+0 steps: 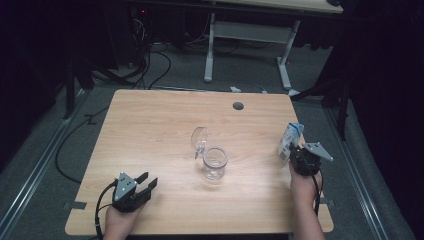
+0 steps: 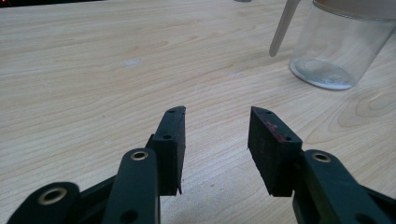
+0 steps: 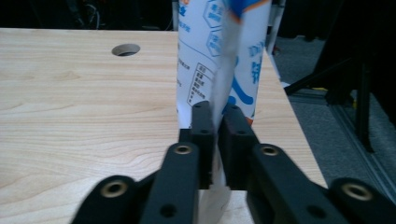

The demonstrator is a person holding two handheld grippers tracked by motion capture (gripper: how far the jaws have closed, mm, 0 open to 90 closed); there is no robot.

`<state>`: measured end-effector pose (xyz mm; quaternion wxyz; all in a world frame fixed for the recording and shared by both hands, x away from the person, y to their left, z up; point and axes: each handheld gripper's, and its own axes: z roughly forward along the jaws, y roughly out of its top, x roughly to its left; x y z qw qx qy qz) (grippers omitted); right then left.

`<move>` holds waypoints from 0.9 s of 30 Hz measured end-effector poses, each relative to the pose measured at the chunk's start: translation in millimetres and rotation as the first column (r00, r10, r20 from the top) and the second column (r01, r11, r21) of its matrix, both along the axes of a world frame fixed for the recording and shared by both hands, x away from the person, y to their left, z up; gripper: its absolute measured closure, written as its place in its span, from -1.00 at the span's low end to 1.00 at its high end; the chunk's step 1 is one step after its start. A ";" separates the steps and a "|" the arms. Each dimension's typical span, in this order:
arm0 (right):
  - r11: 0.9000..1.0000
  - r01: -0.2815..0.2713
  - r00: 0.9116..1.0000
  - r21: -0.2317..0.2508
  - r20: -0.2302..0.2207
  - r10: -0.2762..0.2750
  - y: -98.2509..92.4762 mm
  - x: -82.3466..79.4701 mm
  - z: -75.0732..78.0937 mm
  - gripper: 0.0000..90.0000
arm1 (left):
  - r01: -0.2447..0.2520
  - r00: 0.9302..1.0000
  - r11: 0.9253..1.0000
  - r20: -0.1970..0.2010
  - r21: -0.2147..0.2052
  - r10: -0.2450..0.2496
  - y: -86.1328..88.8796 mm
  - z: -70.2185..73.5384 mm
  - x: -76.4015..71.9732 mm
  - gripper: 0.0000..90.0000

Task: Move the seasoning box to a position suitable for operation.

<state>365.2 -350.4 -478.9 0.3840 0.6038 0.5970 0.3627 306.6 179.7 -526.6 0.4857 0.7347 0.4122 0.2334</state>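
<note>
While upright, pouch [image 3: 219, 56] pinched between right fingers [image 3: 203, 140].

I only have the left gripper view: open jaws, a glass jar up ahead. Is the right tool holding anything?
Observer: Yes. The right tool is shut on a white and blue pouch, pinching its thin edge.
Operator: Where is that on the table?
Observer: Near the right edge of the table, well apart from the glass jar at the middle.
Operator: Is the jar lid on?
Observer: No. The clear lid stands tipped up behind the jar's open mouth.
</note>
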 end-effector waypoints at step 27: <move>0.937 -0.350 0.936 0.026 0.040 0.348 45.2 -36.2 21.6 1.00 | 0.004 1.000 1.000 0.009 -0.021 -0.003 2.3 1.3 -0.8 0.25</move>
